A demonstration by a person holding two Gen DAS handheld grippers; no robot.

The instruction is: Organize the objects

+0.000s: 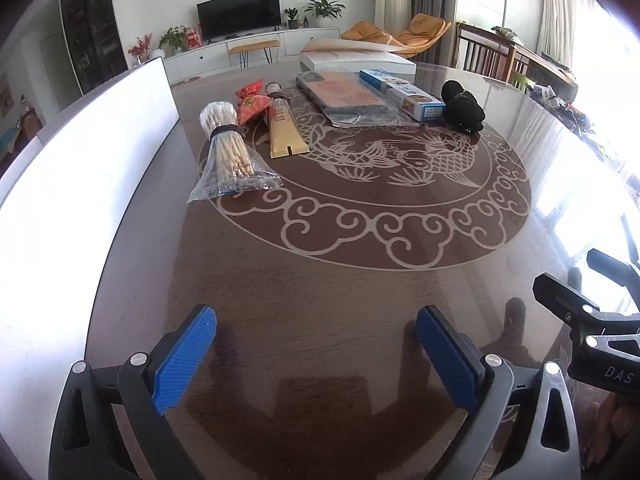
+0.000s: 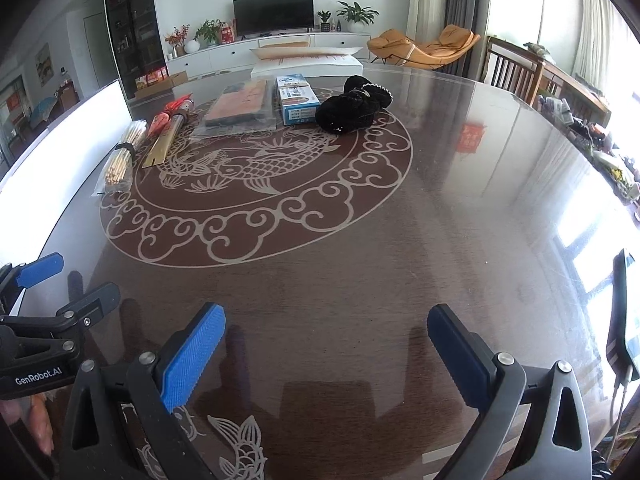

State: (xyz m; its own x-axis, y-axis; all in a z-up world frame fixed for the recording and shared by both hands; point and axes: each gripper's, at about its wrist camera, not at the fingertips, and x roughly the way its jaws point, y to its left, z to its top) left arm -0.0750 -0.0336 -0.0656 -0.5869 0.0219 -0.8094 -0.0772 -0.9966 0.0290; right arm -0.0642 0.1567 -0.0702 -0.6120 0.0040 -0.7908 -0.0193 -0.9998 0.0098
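On the dark round table [image 1: 320,320] several objects lie in a row at the far side: a bag of wooden sticks [image 1: 230,152] [image 2: 120,160], a red packet [image 1: 250,104] [image 2: 164,118], a yellow tube [image 1: 284,128] [image 2: 164,140], a flat orange pack in plastic [image 1: 344,96] [image 2: 240,106], a blue-white box [image 1: 404,94] [image 2: 298,100] and a black knitted bundle [image 1: 462,108] [image 2: 352,110]. My left gripper [image 1: 316,354] stands open over bare table near the front edge. My right gripper [image 2: 326,354] is open too, with nothing between its fingers.
A white board [image 1: 88,184] stands along the table's left edge. A white flat box [image 1: 356,60] lies at the far rim. A phone with a cable [image 2: 624,320] lies at the right edge. Chairs and a cluttered side table stand to the right.
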